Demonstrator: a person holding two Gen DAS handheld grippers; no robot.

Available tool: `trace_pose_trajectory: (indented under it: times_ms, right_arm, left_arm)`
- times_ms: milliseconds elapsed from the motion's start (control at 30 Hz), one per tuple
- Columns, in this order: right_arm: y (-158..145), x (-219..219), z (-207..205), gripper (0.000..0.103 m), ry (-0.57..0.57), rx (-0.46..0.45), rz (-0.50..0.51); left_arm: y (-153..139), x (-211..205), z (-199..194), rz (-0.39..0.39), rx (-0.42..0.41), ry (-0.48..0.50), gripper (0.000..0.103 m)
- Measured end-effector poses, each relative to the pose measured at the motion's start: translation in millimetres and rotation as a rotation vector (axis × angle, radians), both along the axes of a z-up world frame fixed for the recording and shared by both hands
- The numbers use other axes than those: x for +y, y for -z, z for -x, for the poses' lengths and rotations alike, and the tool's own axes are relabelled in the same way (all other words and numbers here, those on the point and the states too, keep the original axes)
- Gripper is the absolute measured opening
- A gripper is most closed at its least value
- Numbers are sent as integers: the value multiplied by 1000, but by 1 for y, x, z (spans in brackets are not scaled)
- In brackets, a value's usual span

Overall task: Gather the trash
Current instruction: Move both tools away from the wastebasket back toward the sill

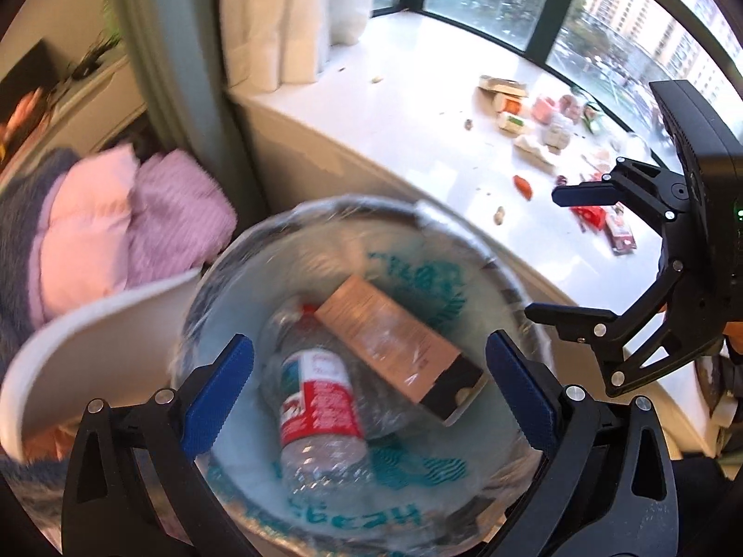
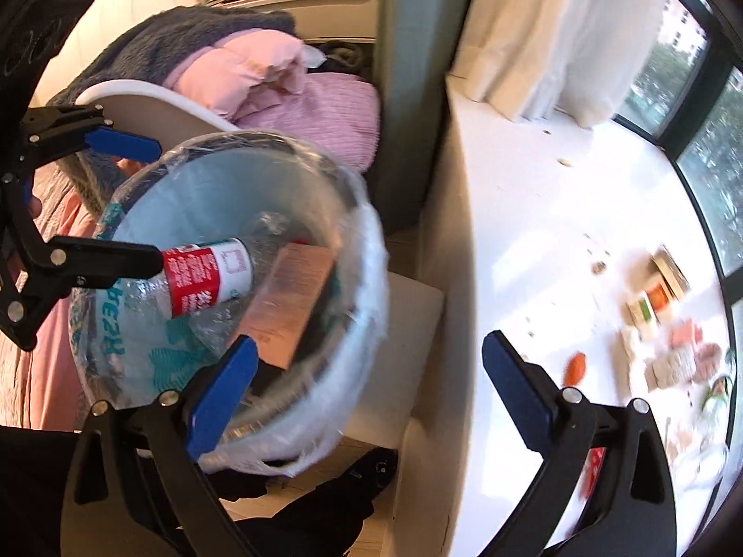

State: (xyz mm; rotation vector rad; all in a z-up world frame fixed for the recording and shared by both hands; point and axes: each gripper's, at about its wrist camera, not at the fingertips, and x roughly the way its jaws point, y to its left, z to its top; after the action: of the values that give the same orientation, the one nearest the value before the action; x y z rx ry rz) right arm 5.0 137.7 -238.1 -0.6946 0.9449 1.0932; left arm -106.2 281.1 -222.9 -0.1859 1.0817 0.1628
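A round bin lined with a clear plastic bag (image 1: 464,232) stands beside the white window ledge (image 1: 394,139). Inside lie a crushed clear bottle with a red and white label (image 1: 320,394) and a tan carton (image 1: 399,343). My left gripper (image 1: 371,399) is open and empty right above the bin's mouth. My right gripper (image 2: 371,394) is open and empty, over the gap between the bin (image 2: 367,250) and the ledge (image 2: 534,241). It also shows in the left wrist view (image 1: 562,255). The left gripper shows in the right wrist view (image 2: 144,204), over the bottle (image 2: 209,274).
Wrappers, small cartons and food scraps lie scattered along the ledge near the window (image 1: 548,125), also in the right wrist view (image 2: 659,325). Pink and purple bedding (image 1: 130,223) and a white chair back (image 1: 93,348) sit left of the bin. A curtain (image 1: 288,14) hangs at the ledge's far end.
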Motion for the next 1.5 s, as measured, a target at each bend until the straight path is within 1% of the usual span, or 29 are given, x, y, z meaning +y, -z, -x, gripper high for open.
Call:
trace_pose_trajectory:
  times_ms: [200,533,767,1000,1100,1233,1400,1500]
  right_arm:
    - [-10,-37,-19,94,101,-10,-20]
    - [-25,-114,-59,94,299,8,-64]
    - [-28,-160,-81,94,398,-1,-69]
    - [-32,-199,-111,94,491,6,-113]
    - [-32,-211,-123,94,521,10,-126]
    - [-33,-225,-144,94,564,6,-141]
    - [-34,-239,-174,94,603,33,-175]
    - [-31,-244,-192,94,612,49,-185]
  left_arm:
    - [-11,-33,-31,-3,-19,95,97]
    - [-18,-91,-84,9,-29,250,97]
    - [-24,-126,-118,10,-48,328,97]
    - [-31,-152,-150,23,-71,403,97]
    - [-34,-159,-165,27,-80,419,97]
    - [-36,-162,-187,38,-83,407,97]
    - [-37,-165,-216,18,-88,390,97]
    - [-36,-166,-235,19,-90,379,97]
